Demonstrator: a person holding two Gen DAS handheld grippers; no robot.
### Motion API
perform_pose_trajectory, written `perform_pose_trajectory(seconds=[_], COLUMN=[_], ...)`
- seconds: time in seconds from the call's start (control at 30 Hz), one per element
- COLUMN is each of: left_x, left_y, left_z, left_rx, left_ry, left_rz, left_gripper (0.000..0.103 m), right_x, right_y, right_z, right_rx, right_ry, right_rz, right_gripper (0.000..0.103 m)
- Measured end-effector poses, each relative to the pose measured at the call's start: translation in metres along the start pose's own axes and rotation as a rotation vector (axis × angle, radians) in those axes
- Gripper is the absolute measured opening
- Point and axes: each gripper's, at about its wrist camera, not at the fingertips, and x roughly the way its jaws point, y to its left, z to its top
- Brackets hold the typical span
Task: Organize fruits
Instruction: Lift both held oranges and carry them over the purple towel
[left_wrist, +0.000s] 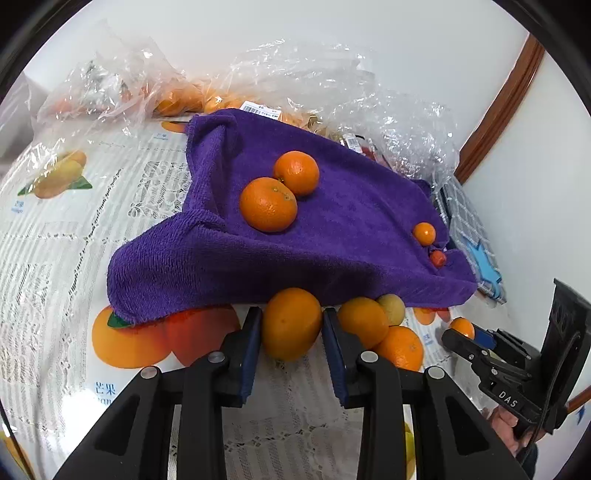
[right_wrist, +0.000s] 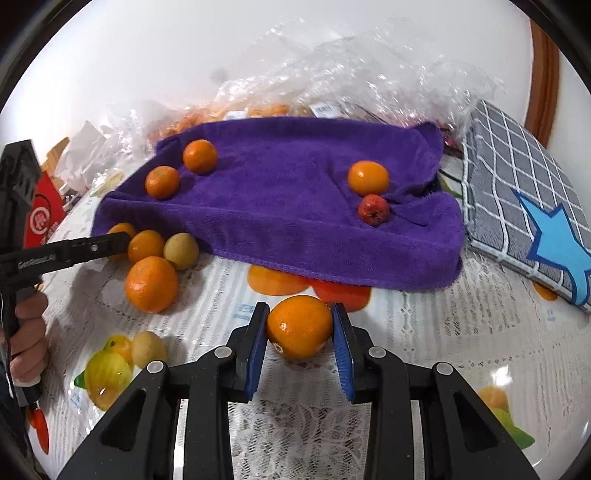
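Ahead of the gripper a plain white wall (left_wrist: 295, 29) closes the scene, evenly lit. Off to the right a curved brown wooden trim strip (left_wrist: 498, 110) runs along it. Below spreads a white lace tablecloth printed with fruit pictures (right_wrist: 461, 350), under soft glare.

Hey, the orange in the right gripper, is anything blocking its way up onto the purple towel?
Nothing visible does. The right gripper holds an orange just in front of the purple towel; only bare tablecloth lies between. The towel's middle is free, with fruit toward both ends.
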Motion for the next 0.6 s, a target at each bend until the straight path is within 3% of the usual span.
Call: perform_pose_trajectory(seconds=[0.27,0.6], left_x=[-0.016,-0.028], left_y=[0.017,0.008], left_z=[0.001,0.001], left_rx=[-0.102,-0.043], left_ry=[-0.086,-0.159], left_rz=[-0.052,-0.035], left_gripper=[0.031,0.031], right_x=[-0.007,-0.019], right_y=[-0.006,-0.004], right_z=[-0.001,-0.005], right_rx=[0.019,0.011], right_ry=[-0.039,-0.091], right_rz=[0.050,0.044], right_gripper=[0.034,0.034])
